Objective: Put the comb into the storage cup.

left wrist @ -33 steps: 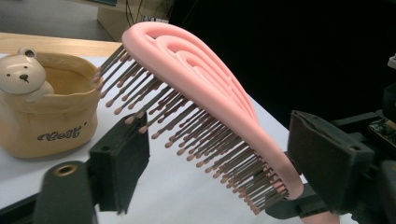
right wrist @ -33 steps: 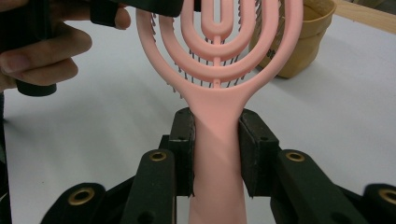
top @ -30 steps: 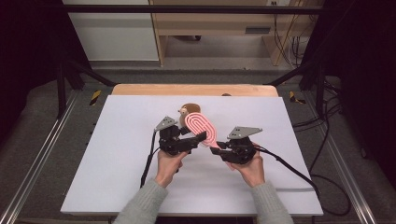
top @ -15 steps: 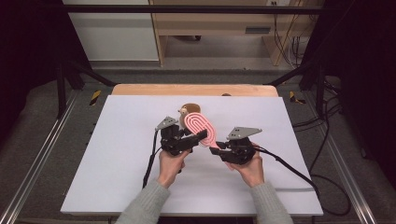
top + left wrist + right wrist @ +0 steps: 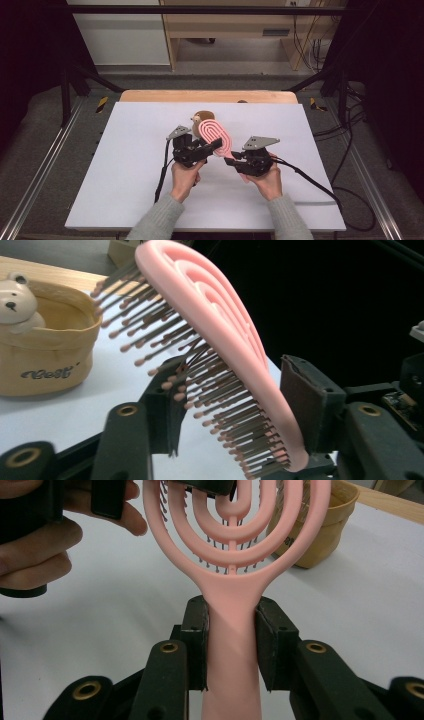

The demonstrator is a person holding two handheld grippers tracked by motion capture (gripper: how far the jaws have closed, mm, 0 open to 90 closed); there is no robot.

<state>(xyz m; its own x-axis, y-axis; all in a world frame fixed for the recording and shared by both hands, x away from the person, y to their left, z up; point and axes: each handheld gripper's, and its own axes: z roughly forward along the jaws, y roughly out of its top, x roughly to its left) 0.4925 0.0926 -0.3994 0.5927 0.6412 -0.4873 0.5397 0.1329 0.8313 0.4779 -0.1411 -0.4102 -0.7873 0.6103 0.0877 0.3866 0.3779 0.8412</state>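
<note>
white table (image 5: 125, 190), dark room; right hand-held gripper (image 5: 231, 630) pinching pink brush (image 5: 235, 570) handle; left hand-held gripper (image 5: 235, 405) closing around brush head.

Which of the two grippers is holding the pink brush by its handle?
The right gripper: its pads clamp the pink brush handle. The left gripper sits at the bristled head instead.

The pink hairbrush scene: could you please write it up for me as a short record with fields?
held item: pink hairbrush, raised above the table
right gripper: shut on the brush handle
left gripper: jaws have just been closing around the brush head; one pad by the back, the other among the bristles; contact unclear
nearby: tan fabric basket with a small bear figure at its rim, standing behind the brush
</note>
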